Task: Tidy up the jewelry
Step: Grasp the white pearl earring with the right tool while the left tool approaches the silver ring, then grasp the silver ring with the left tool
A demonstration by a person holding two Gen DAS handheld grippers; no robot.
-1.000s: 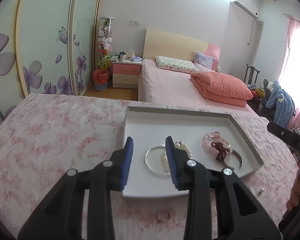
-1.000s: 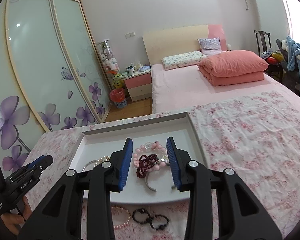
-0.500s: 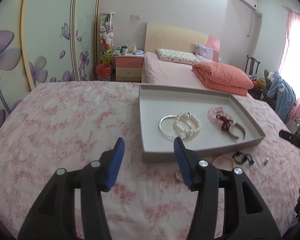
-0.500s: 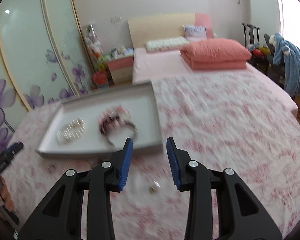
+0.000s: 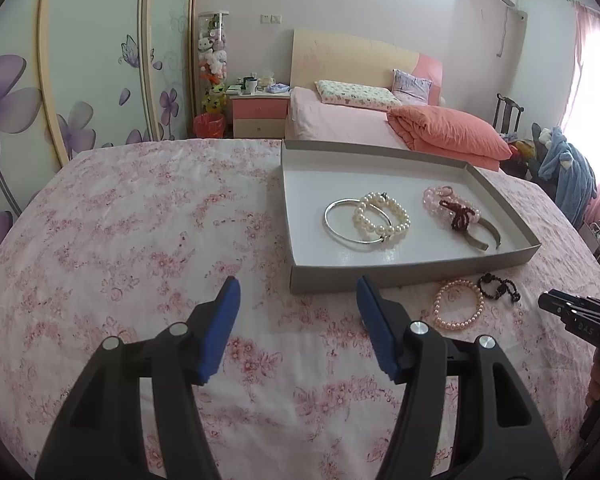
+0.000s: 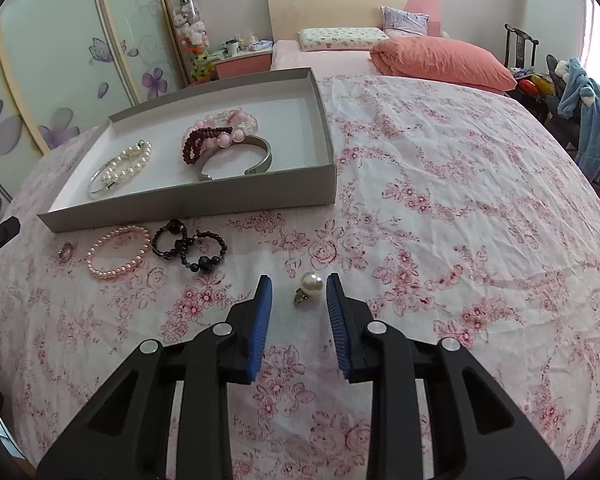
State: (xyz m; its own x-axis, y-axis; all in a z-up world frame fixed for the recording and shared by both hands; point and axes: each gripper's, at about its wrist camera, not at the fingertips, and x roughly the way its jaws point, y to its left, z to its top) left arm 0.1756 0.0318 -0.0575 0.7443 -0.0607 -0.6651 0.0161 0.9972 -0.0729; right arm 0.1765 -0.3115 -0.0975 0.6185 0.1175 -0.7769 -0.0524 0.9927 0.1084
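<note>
While the left gripper [image 5: 296,288] spreads empty beside the tray [image 5: 400,276] edge, right gripper [image 6: 298,286] fingers close around, not touching, the pearl earring [image 6: 309,286].

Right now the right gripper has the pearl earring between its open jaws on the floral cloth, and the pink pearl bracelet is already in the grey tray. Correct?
Not quite. The pink pearl bracelet lies on the floral cloth in front of the grey tray, as the right wrist view shows. The right gripper, jaws just closing, does bracket the pearl earring without touching.

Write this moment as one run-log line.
right gripper: open, closing around small white pearl earring, no contact | left gripper: open, opening, empty
</note>
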